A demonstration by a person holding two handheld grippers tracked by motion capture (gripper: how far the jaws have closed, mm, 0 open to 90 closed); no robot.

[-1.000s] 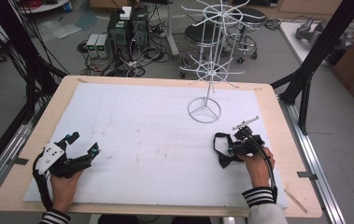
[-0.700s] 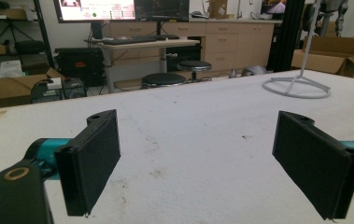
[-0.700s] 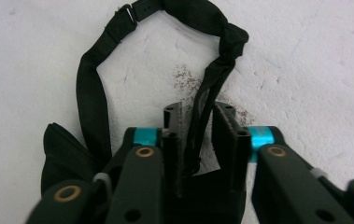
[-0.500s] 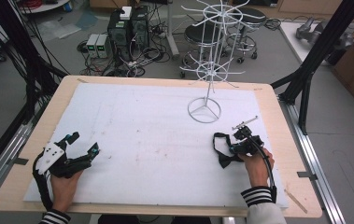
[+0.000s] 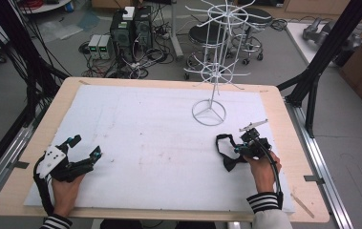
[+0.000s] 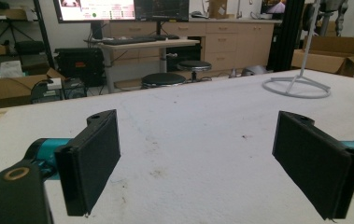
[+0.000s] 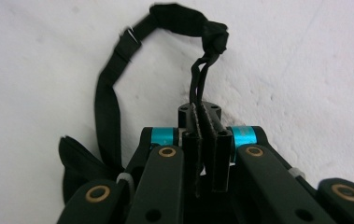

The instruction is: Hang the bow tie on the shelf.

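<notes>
1. My right gripper (image 7: 206, 154) has just been closing; its jaws now pinch the thin strap of the black bow tie (image 5: 227, 153).
2. The bow tie lies on the white mat (image 5: 145, 133), near the wire rack (image 5: 210, 71).
3. My left gripper (image 6: 212, 172) rests wide, holding nothing.
4. Judging by this, the grasp is done; lifting and hanging on the rack remain.

Left gripper (image 5: 84, 149) jaws spread wide; right gripper (image 5: 237, 149) clamped.
</notes>
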